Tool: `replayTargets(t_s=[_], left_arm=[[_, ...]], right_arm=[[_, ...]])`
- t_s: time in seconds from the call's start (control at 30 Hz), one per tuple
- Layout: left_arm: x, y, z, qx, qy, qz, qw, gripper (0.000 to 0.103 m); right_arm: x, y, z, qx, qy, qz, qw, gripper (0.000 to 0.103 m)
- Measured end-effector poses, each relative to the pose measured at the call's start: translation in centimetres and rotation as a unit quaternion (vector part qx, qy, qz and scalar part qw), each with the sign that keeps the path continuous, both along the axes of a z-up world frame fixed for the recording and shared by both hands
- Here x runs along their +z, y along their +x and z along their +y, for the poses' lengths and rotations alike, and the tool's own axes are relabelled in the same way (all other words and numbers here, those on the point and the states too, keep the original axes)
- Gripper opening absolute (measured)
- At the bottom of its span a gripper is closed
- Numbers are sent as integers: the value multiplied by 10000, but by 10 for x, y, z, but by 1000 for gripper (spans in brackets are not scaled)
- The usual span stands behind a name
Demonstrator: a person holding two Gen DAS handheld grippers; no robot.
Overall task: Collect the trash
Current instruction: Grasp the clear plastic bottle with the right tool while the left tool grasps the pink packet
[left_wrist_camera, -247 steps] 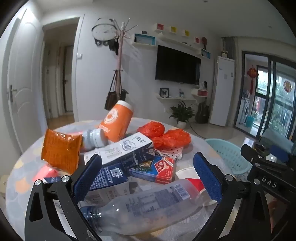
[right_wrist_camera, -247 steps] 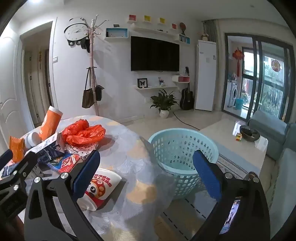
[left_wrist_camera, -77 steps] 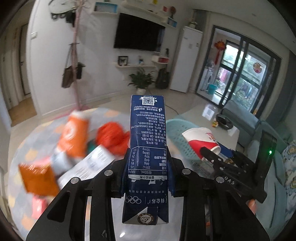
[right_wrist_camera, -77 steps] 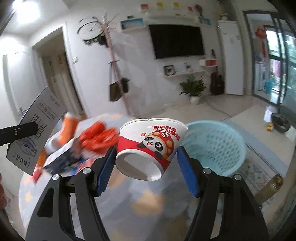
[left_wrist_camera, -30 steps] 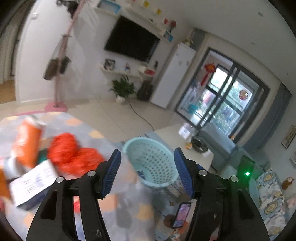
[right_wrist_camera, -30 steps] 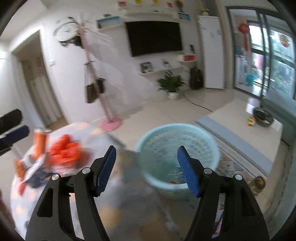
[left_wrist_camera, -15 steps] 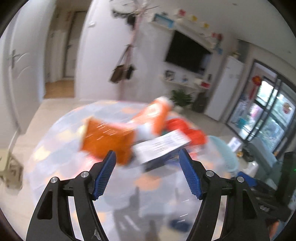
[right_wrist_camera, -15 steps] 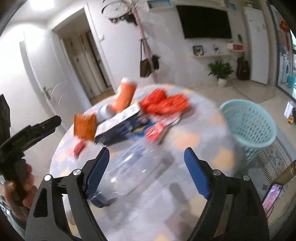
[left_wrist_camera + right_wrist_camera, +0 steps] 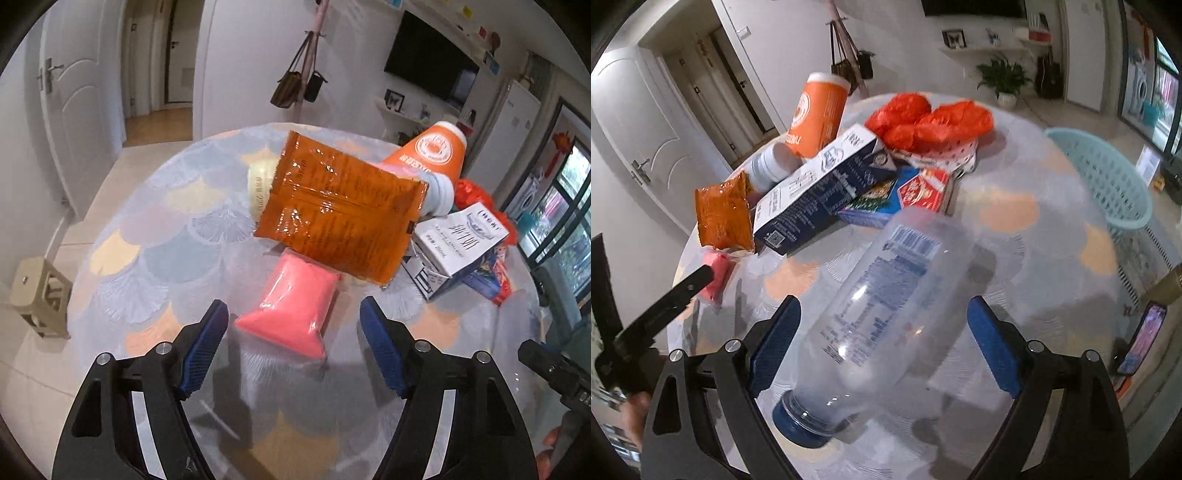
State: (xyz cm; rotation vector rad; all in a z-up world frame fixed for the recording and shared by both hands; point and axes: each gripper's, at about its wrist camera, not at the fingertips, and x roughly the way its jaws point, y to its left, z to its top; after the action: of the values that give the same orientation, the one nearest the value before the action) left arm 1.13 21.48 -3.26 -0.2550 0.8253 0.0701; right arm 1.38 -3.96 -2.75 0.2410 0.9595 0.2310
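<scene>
Left wrist view: left tool spread wide, empty, hovering at the soft pink plastic pouch lying flat on the round scale-patterned bench. Looks light, squashy and slick; pinch it across its puffy middle. Just behind, a glossy crinkled orange foil packet leans on a white bottle.

Right wrist view: right tool open too, its pads flanking a clear ribbed plastic bottle with a blue cap lying on the bench. Light, springy, prone to rolling; grip mid-body. The pale blue mesh basket waits past the bench's edge.
</scene>
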Motion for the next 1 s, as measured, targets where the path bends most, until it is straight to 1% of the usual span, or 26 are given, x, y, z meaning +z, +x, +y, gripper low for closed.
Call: replayTargets(t_s=[0.03, 0.07, 0.13, 0.17, 0.2, 0.23, 0.27, 0.3, 0.33, 0.4, 0.47, 0.53, 0.73, 0.87, 1.0], left_arm=[[0, 2, -1, 17, 58, 5, 10000, 70], [-1, 3, -2, 32, 98, 26, 9999, 67], [-2, 6, -6, 65, 173, 99, 9998, 56], [-4, 6, -7, 98, 215, 108, 9997, 53], [-5, 6, -7, 130, 246, 74, 9996, 49], [-3, 4, -9, 162, 297, 34, 9994, 47], [0, 1, -13, 238, 420, -23, 9988, 43], [3, -3, -15, 296, 519, -81, 9982, 39], [6, -5, -19, 303, 546, -127, 9980, 38], [14, -13, -25, 307, 564, -256, 9976, 37], [26, -20, -34, 329, 665, -430, 9963, 37], [35, -24, -40, 312, 671, -566, 9956, 37], [66, -38, -64, 172, 616, -998, 9930, 37], [80, -42, -80, 67, 624, -1197, 9908, 37], [86, -44, -94, -48, 617, -1334, 9891, 36]], right_arm=[[-1, 1, 1, -16, -10, 30, 10000, 87], [0, 3, 2, -13, -16, 42, 10000, 87], [0, 5, 7, 28, -96, 80, 9999, 87], [-1, 5, 9, 49, -135, 101, 9998, 87], [-2, 5, 12, 73, -174, 129, 9997, 87], [-3, 4, 14, 98, -215, 135, 9996, 87], [-4, 4, 18, 131, -283, 138, 9994, 87], [-6, 4, 21, 156, -335, 146, 9992, 84], [-8, 4, 21, 178, -344, 175, 9991, 76], [-9, 3, 21, 305, -261, 191, 9990, 72], [-8, 0, 21, 362, -317, 141, 9987, 70], [-7, -3, 18, 406, -289, 117, 9987, 65], [-1, -10, 6, 468, -267, 13, 9985, 59], [6, -13, -5, 429, -202, -104, 9988, 57], [16, -16, -16, 336, -160, -288, 9989, 56]])
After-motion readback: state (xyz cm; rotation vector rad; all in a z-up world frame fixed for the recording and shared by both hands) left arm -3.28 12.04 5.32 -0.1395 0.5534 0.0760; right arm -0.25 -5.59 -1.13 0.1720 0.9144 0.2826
